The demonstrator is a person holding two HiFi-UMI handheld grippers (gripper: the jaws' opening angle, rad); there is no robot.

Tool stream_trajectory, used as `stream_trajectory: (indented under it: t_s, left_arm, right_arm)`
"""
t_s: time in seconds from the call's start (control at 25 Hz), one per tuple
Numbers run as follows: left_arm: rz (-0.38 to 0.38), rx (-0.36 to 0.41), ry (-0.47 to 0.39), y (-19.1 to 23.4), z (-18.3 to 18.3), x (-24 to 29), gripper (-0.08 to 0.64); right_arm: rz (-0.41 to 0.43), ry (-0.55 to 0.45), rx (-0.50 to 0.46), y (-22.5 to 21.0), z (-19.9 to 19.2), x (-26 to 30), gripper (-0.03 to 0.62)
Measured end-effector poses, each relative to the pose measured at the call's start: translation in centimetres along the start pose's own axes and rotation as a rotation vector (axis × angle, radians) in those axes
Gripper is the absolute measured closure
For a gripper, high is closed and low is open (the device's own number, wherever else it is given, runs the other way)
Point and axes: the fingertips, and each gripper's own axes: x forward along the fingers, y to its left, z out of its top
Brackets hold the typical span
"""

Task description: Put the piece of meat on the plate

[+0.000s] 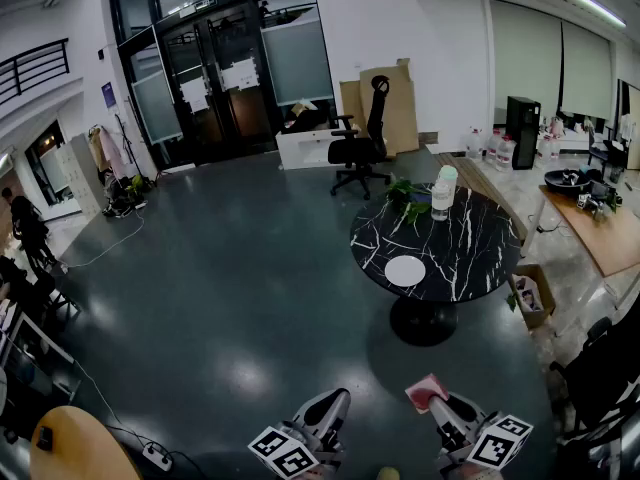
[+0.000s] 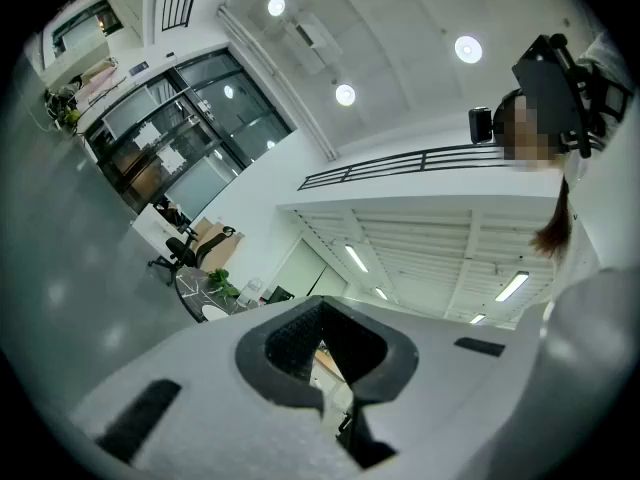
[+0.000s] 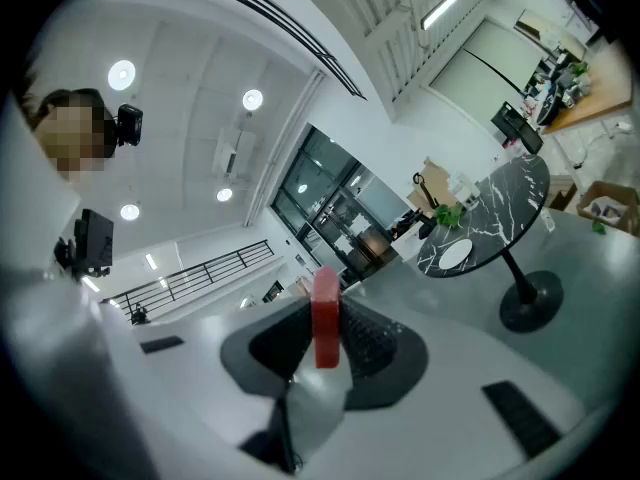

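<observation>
**Meat gripped in the right tongs, well short of the plate**

The piece of meat (image 3: 325, 318), a thin red slab, is clamped upright between the dark pads of the right gripper (image 1: 432, 400). In the head view its pink end is seen sticking out past the jaw tips, low in the frame and over the dark floor (image 1: 230, 288). It is held in the air and touches nothing else.

The left gripper (image 2: 320, 313) is carried just beside the right one. Its jaws are drawn together at the tips and nothing is caught between them.

The plate (image 1: 405, 270), white and round, is seen lying near the close edge of a round black marble table (image 1: 480, 253). Nothing is seen on the plate, and it lies well apart from both grippers.

At the far side of the same table a clear bottle (image 1: 443, 193) is stood next to a green plant (image 1: 405, 196). Beyond the table a black office chair (image 1: 365, 143) is parked near the wall.
</observation>
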Motion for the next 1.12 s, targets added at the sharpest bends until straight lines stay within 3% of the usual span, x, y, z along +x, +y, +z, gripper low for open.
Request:
stream_trajectory:
  t_s: [0.68, 0.96, 1.12]
  left_arm:
    - [0.012, -0.022, 0.008, 5.7, -1.3, 9.4, 0.551]
    - [0.016, -0.107, 0.010, 12.9, -1.7, 17.2, 0.551]
    - [-0.034, -0.079, 0.022, 16.3, 0.0, 23.2, 0.551]
  right_arm:
    - [-0.031, -0.005, 0.031, -8.4, 4.7, 4.5, 0.509]
    - [-0.092, 0.009, 0.036, -14.0, 7.4, 10.1, 0.509]
    - [-0.117, 0.014, 0.018, -17.3, 9.8, 14.8, 0.509]
